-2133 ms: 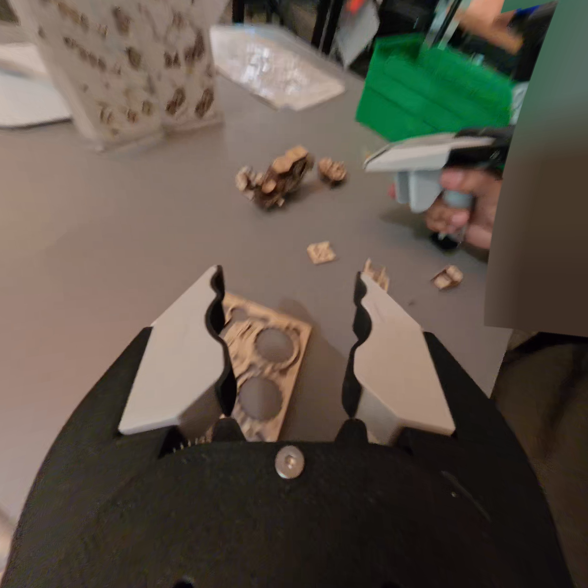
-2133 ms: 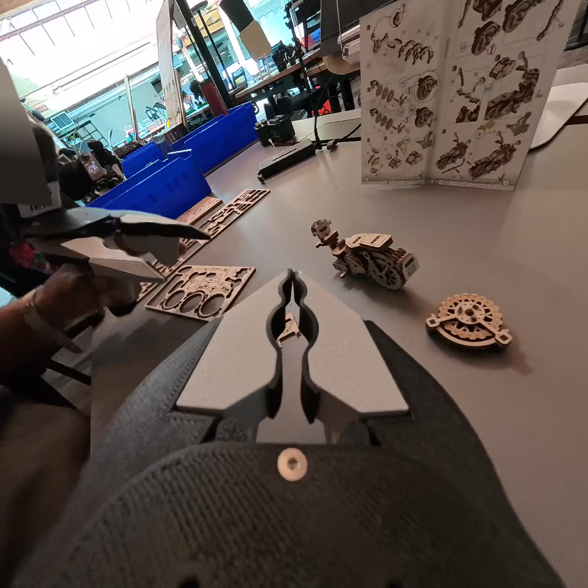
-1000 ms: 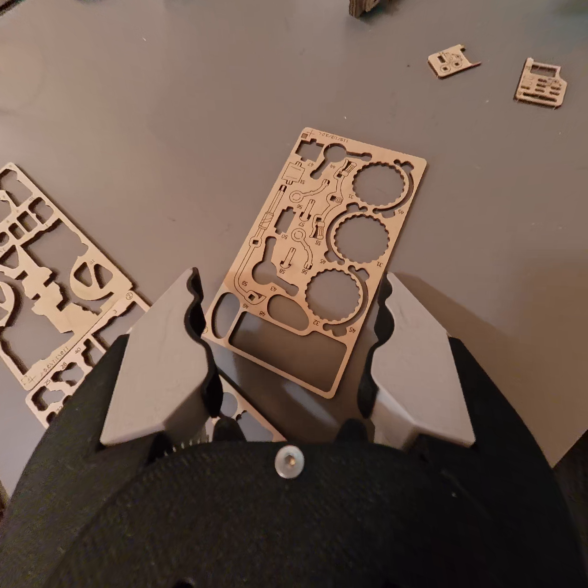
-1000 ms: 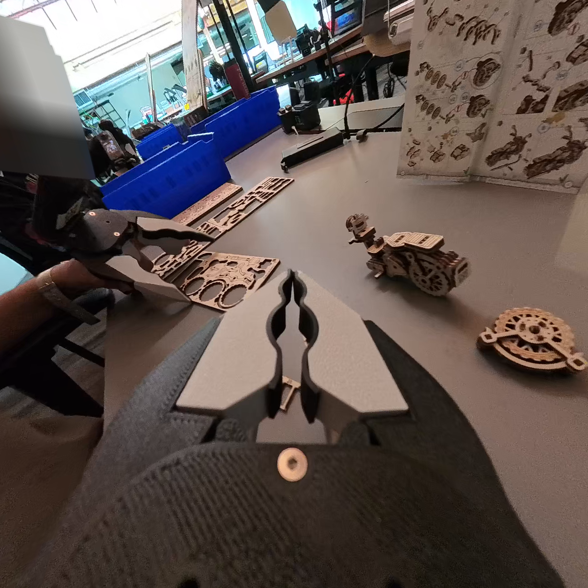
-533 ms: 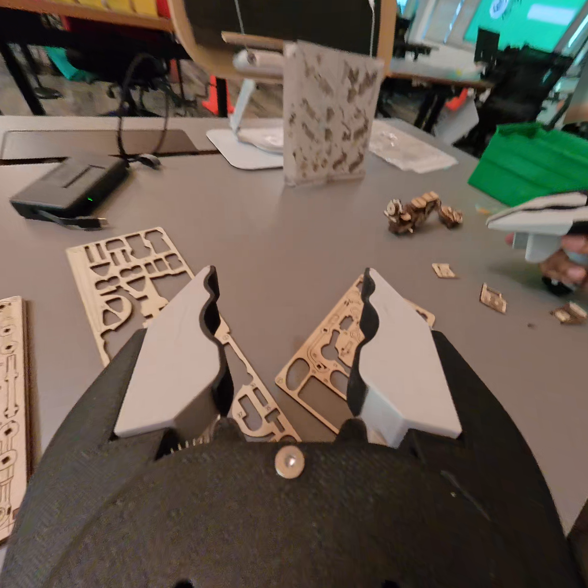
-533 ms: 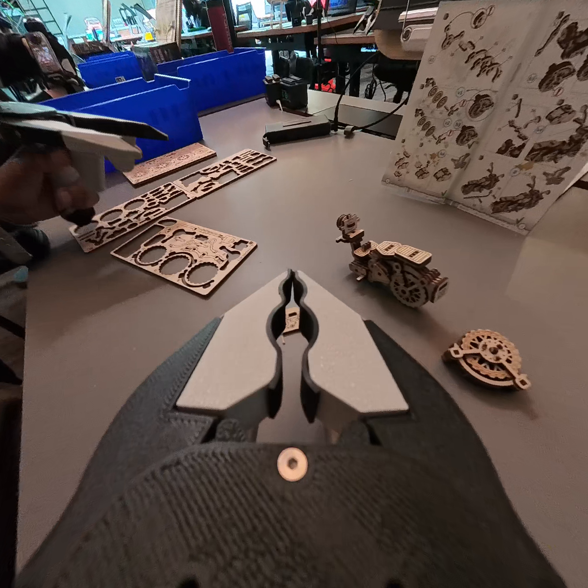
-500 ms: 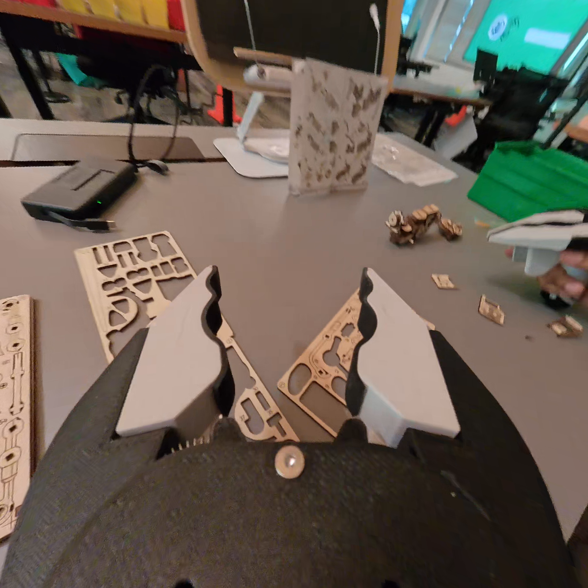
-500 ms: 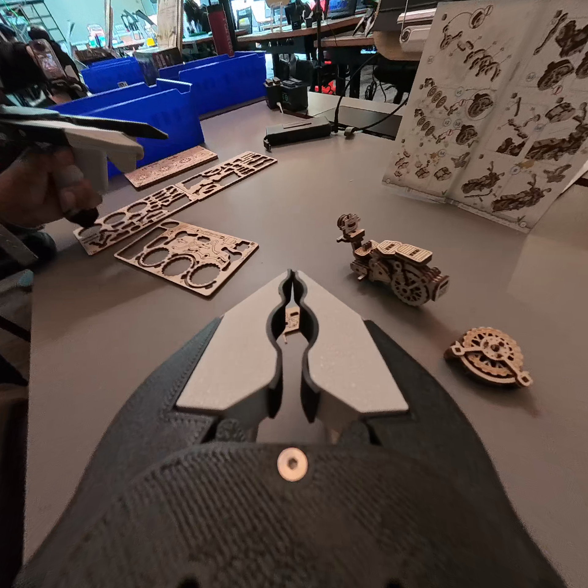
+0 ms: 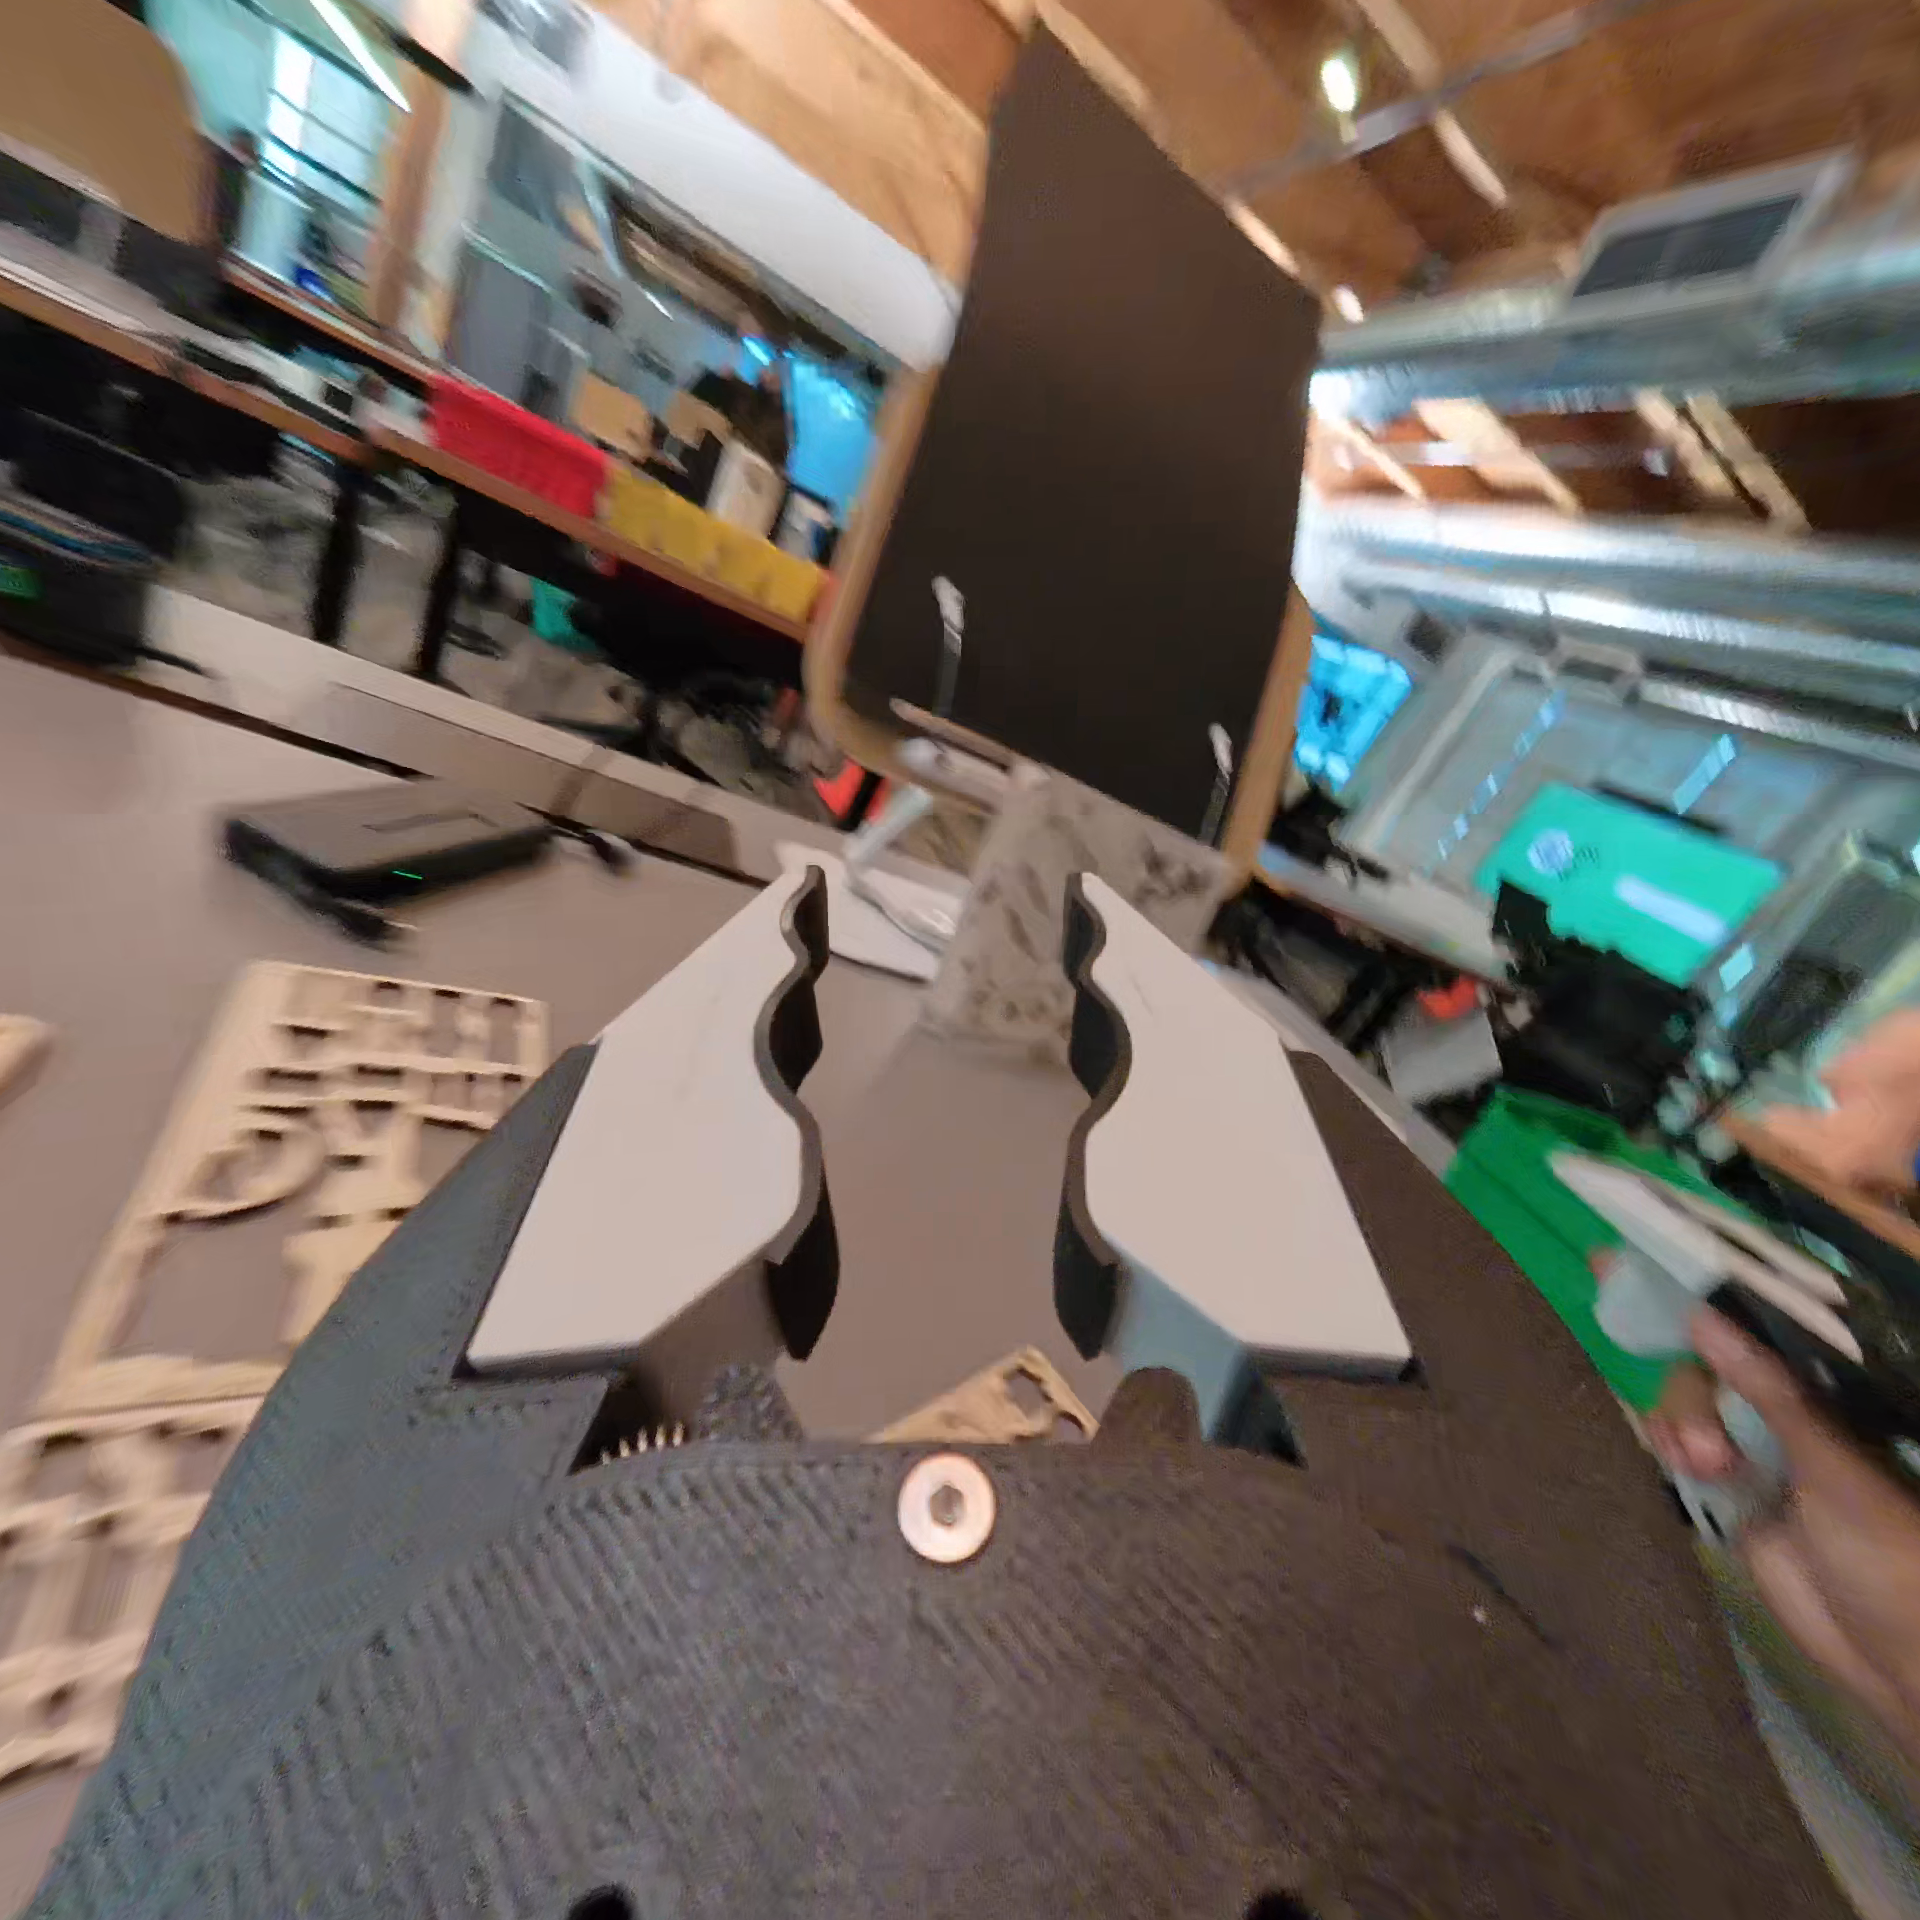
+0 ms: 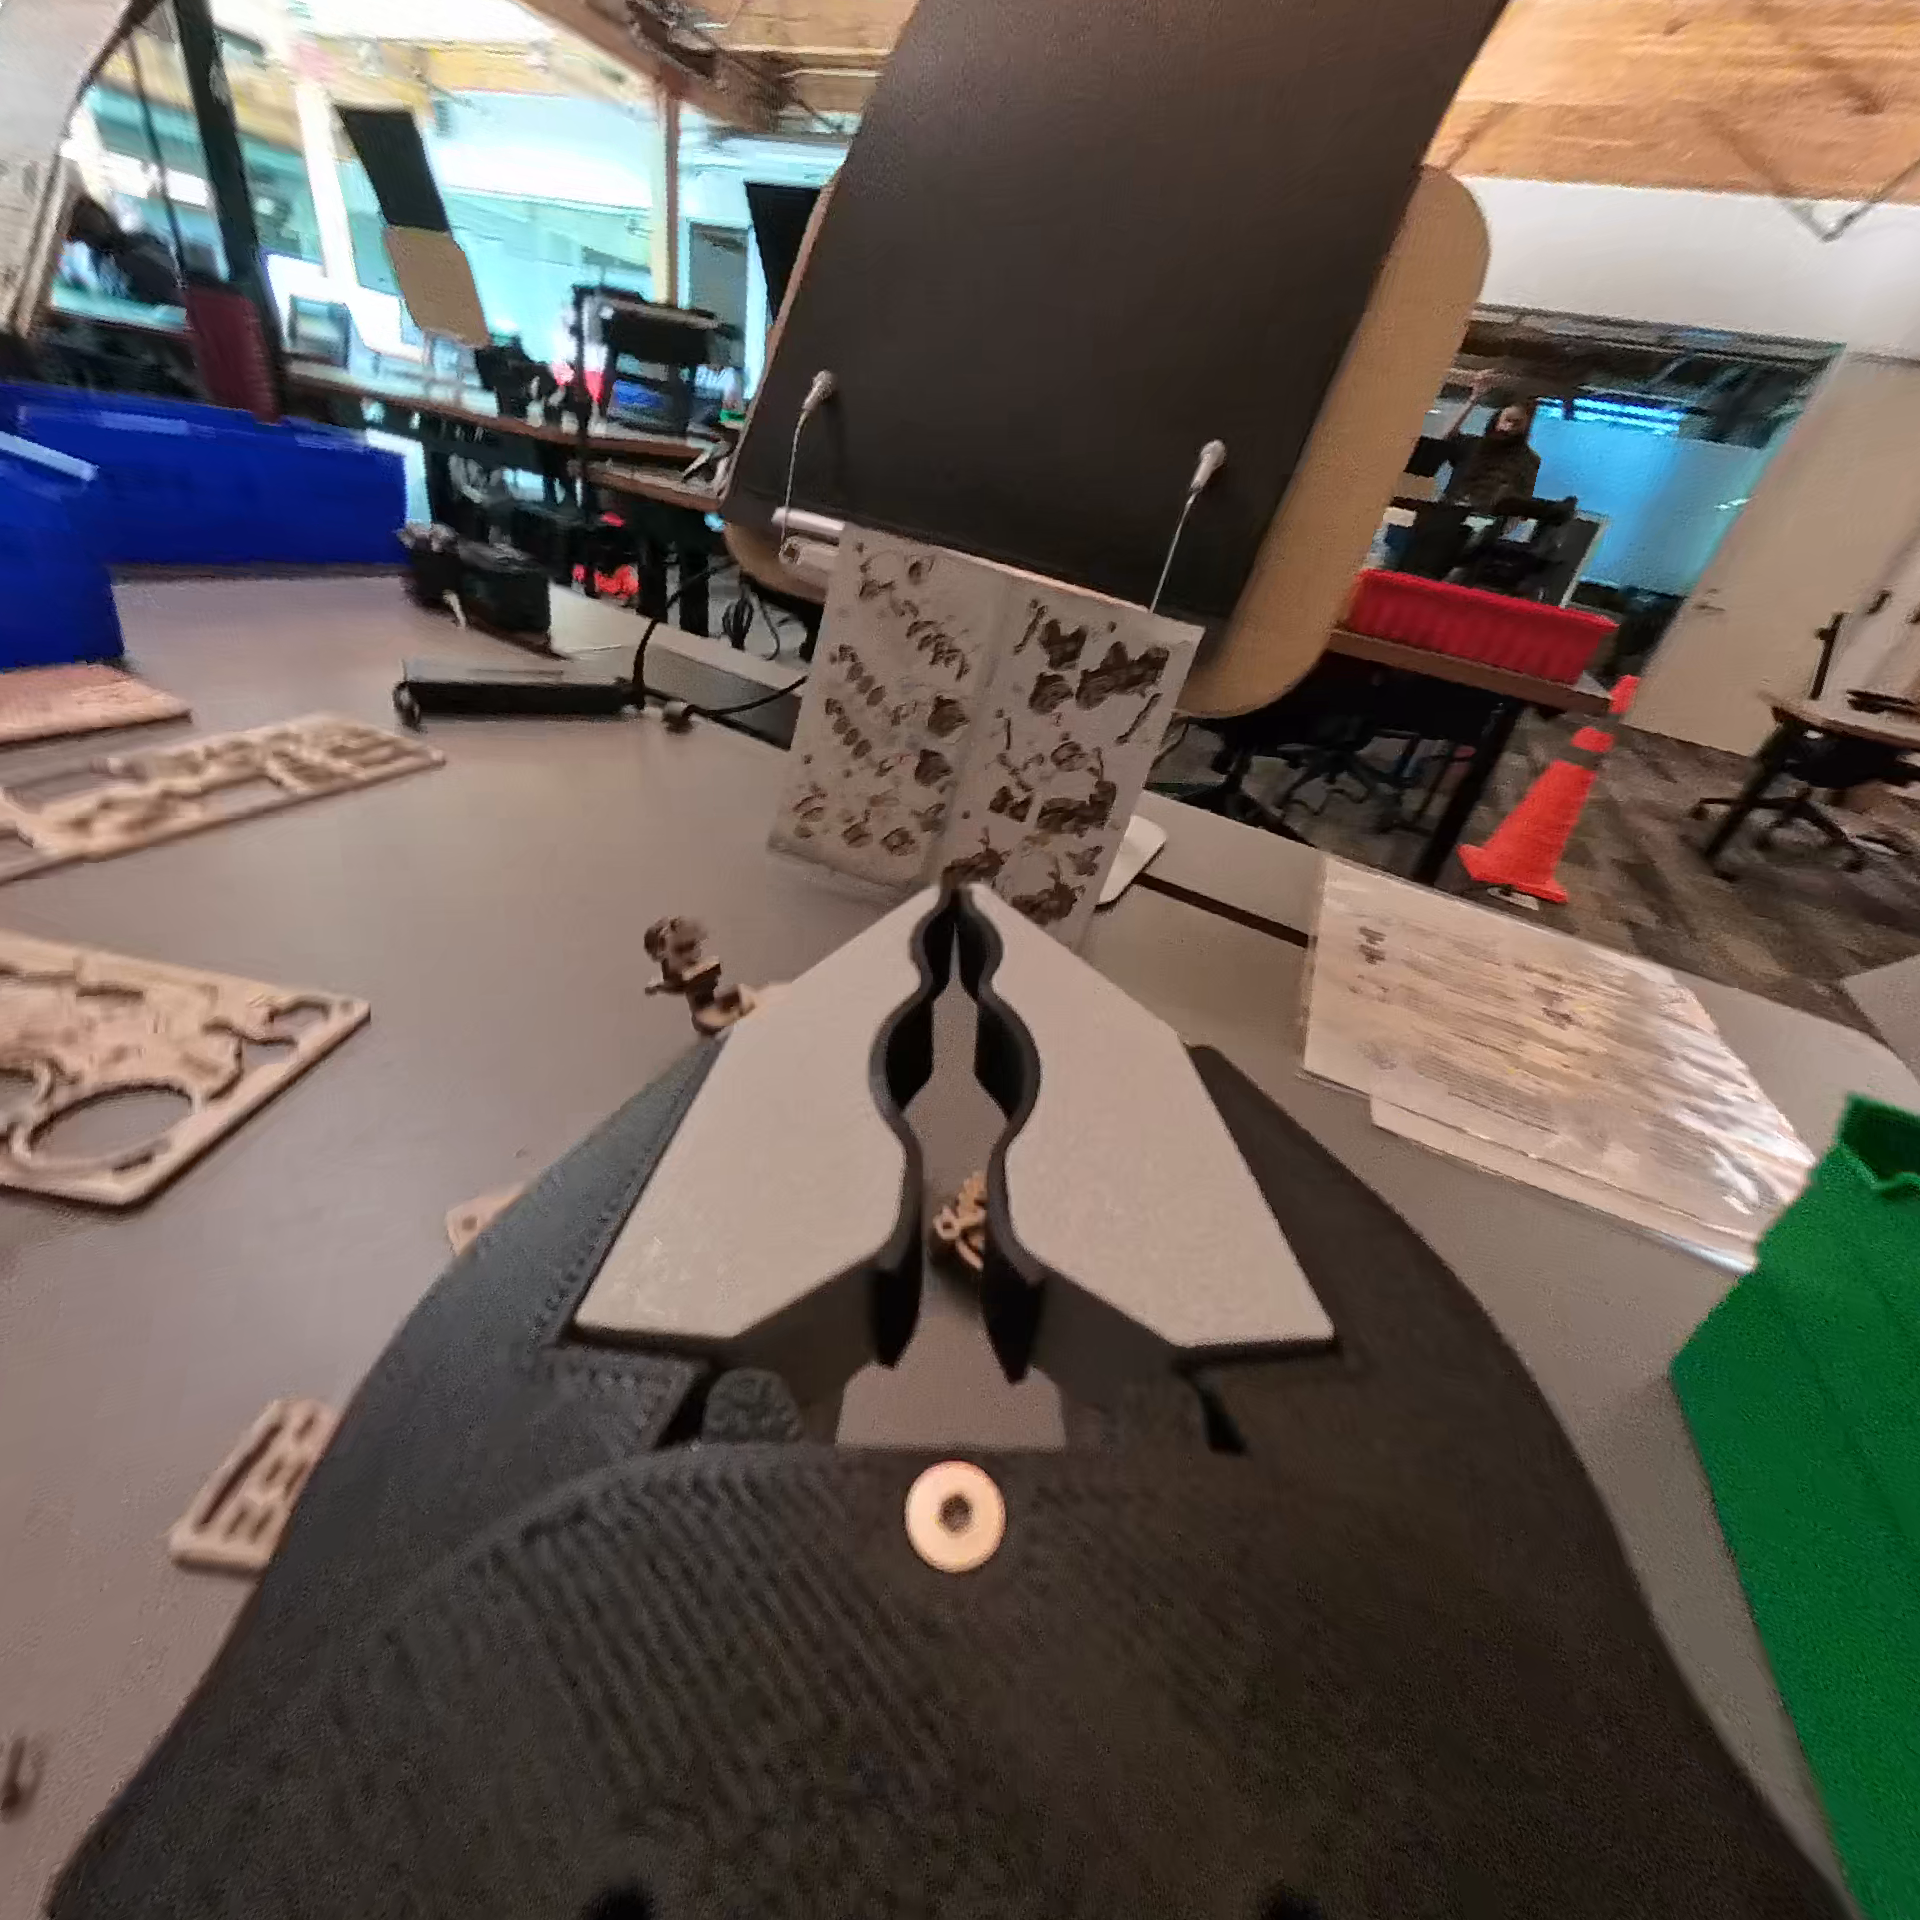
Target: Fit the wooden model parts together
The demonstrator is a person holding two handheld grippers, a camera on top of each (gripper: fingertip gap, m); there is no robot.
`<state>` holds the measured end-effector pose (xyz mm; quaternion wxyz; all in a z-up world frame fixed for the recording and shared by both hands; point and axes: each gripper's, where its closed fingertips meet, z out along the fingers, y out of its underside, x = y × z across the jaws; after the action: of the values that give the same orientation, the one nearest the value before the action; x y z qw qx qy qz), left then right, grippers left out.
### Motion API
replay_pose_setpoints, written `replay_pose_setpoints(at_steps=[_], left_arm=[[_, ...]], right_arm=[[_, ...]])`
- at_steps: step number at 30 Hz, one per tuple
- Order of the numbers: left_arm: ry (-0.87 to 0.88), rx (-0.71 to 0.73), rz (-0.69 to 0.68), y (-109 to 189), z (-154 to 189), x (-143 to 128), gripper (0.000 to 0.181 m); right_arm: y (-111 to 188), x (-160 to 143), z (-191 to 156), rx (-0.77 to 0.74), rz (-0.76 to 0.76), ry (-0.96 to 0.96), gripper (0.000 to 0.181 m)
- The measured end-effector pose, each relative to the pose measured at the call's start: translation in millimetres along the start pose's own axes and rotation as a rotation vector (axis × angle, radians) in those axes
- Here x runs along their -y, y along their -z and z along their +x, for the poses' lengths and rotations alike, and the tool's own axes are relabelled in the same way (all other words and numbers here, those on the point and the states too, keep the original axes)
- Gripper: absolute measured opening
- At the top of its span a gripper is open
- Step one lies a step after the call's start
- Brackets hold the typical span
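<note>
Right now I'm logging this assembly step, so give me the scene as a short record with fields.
left tongs: open, nothing between the fingers, raised above the table
right tongs: tips shut, nothing visibly gripped at the tips
wooden model: on the grey table, partly hidden behind the right tongs
part sheets: one with round cutouts at left, another farther back
instruction sheet: standing upright beyond the model
green bin: at right edge
</note>
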<state>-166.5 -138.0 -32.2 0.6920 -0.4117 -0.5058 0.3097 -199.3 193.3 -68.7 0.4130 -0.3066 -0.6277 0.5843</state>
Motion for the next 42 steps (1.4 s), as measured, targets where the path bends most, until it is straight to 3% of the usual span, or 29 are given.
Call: replay_pose_setpoints(at_steps=[3,5,6,7,11,16,22,26,31,37,42], left_arm=[[-0.086,-0.121,-0.228,-36,58,-61,0.032],[-0.16,-0.158,-0.303,-53,82,-94,0.024],[-0.204,-0.176,-0.32,-59,90,-107,0.006],[-0.245,-0.206,-0.328,-65,98,-117,0.0],[-0.339,-0.283,-0.433,-78,110,-151,0.0],[-0.268,-0.401,-0.524,-69,130,-173,0.0],[-0.285,-0.514,-0.57,-49,166,-194,0.0],[-0.297,-0.564,-0.639,-33,180,-205,0.0],[-0.304,-0.544,-0.629,-28,188,-201,0.0],[-0.216,-0.541,-0.703,-19,200,-215,0.0],[-0.127,-0.663,-0.795,6,227,-232,0.0]], right_arm=[[-21,-4,-22,0.091,-0.037,-0.057,0.0],[-30,-16,-34,0.126,-0.109,0.032,0.0],[-33,-17,-33,0.106,-0.111,0.079,0.0],[-36,-14,-31,0.084,-0.091,0.1,0.0],[-47,-2,-44,0.208,-0.052,-0.007,0.0],[-37,-8,-40,0.236,-0.031,-0.033,0.002],[-34,-17,-32,0.264,-0.085,-0.33,0.0],[-44,-33,-21,0.1,-0.169,-0.309,0.0],[-50,-36,-31,0.03,-0.195,-0.168,0.0],[-48,-42,-37,0.055,-0.236,-0.174,0.0],[-40,-35,-39,0.144,-0.195,-0.269,0.0]])
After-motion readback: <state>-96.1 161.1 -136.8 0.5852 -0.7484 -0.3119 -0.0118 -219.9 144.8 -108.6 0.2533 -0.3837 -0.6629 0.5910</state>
